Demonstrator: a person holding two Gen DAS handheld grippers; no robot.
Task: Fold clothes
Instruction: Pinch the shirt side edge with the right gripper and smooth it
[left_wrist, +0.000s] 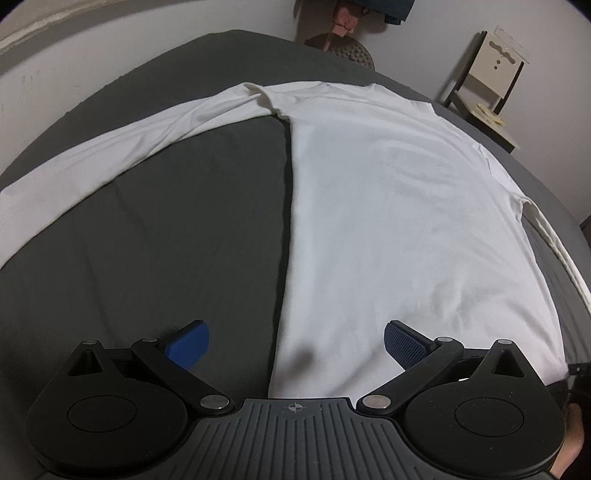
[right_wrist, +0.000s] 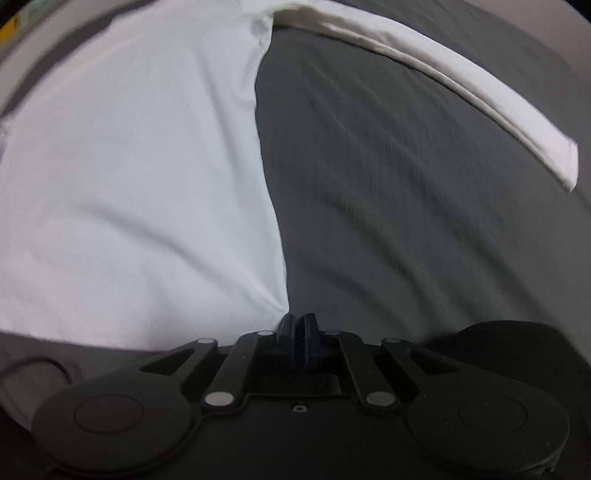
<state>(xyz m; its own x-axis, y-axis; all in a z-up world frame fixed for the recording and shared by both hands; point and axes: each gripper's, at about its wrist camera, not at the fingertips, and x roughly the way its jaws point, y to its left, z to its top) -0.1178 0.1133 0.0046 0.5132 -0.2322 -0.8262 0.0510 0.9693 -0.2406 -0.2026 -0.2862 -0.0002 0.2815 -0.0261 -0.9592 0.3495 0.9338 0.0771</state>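
Observation:
A white long-sleeved shirt (left_wrist: 388, 206) lies flat on a dark grey bed sheet (left_wrist: 166, 240), with one sleeve (left_wrist: 110, 147) stretched out to the left. My left gripper (left_wrist: 295, 345) is open, its blue pads (left_wrist: 404, 345) spread over the shirt's lower left hem edge. In the right wrist view the shirt (right_wrist: 129, 184) fills the left half and its other sleeve (right_wrist: 461, 88) runs out to the upper right. My right gripper (right_wrist: 297, 332) is shut on the shirt's lower right hem corner, which pulls into small creases at the pads.
A small white and black chair (left_wrist: 487, 92) stands by the wall at the back right. A round stool (left_wrist: 343, 48) sits beyond the bed's far edge. Bare grey sheet (right_wrist: 424, 221) lies to the right of the shirt.

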